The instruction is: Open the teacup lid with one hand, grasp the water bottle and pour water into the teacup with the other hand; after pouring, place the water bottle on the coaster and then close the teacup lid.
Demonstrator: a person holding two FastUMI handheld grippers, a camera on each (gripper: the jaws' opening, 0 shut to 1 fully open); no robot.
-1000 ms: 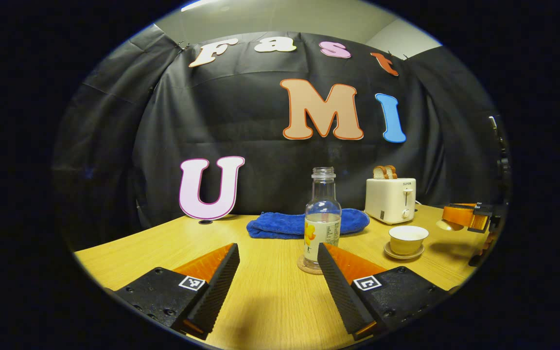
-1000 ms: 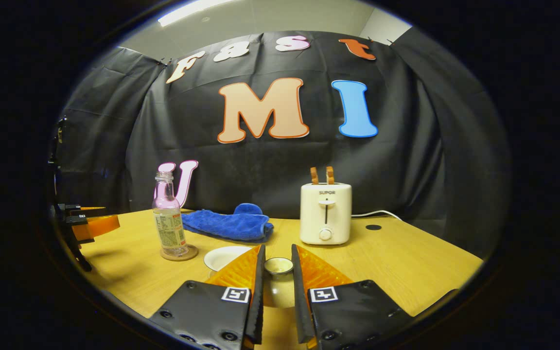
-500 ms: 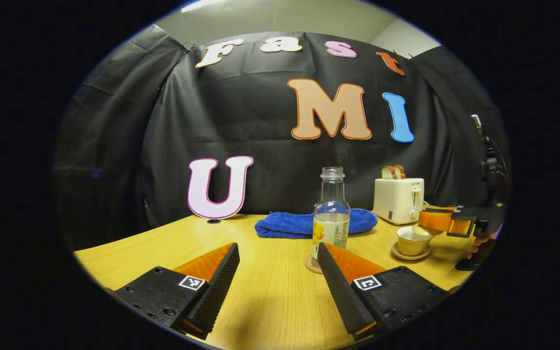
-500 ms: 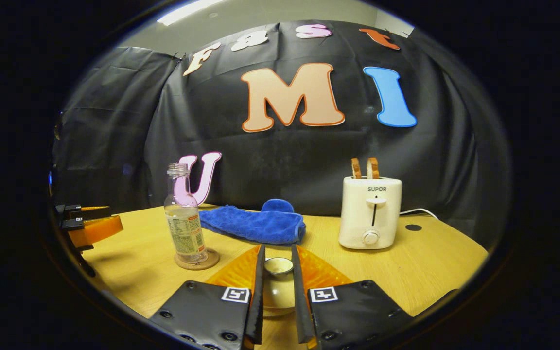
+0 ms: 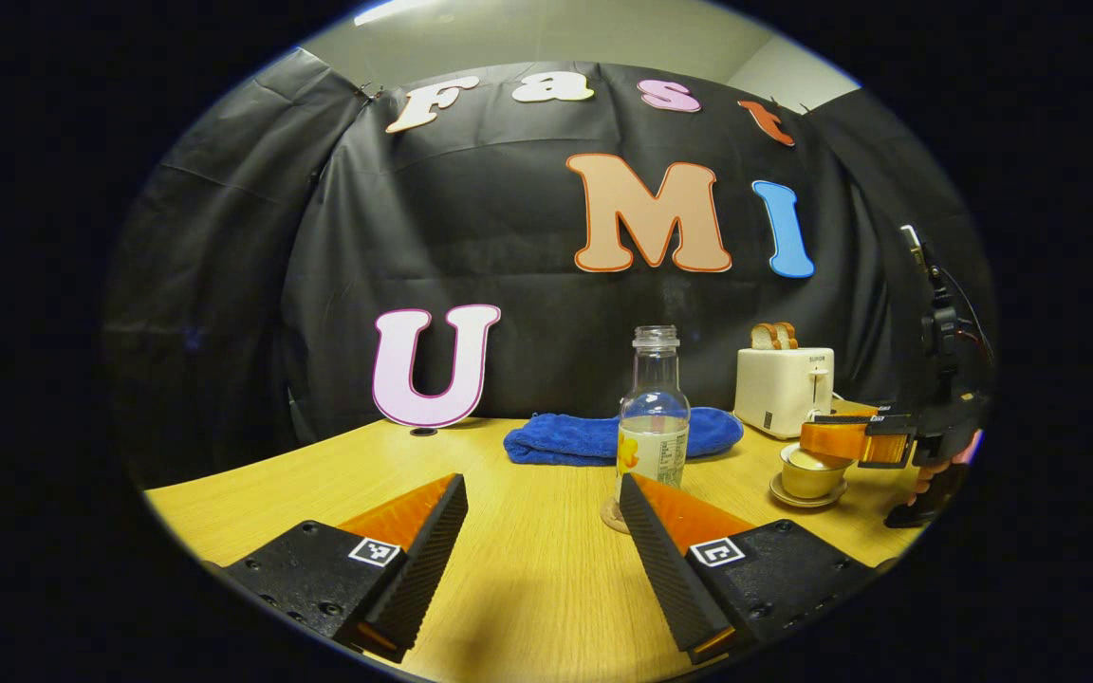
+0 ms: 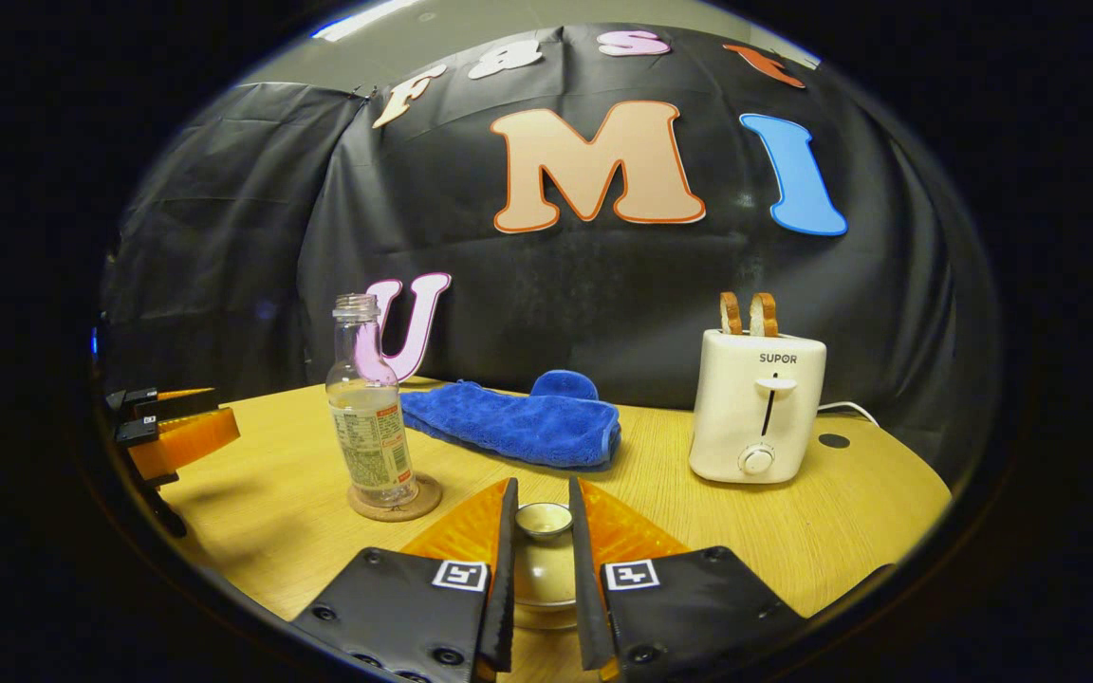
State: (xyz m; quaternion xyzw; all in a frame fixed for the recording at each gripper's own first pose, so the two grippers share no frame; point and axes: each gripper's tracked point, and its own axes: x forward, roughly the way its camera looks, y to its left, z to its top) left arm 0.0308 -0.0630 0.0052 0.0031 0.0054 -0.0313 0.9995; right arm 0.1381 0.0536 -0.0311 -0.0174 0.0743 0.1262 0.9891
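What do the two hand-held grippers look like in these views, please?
Left gripper: black bolted finger mounts, each with a small square black-and-white tag, and wedge-shaped ribbed fingers. Right gripper: the same black mounts, screws and square tags. In the left gripper view, its upright black handle carries thin cables.

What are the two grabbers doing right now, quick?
Left gripper: open, holding nothing, facing the water bottle.
Right gripper: closed on the teacup lid, over the teacup.

My desk (image 6: 774,531) carries a coaster (image 6: 401,503), blue towel (image 6: 518,427), toaster (image 6: 755,408) and saucer (image 5: 805,493).
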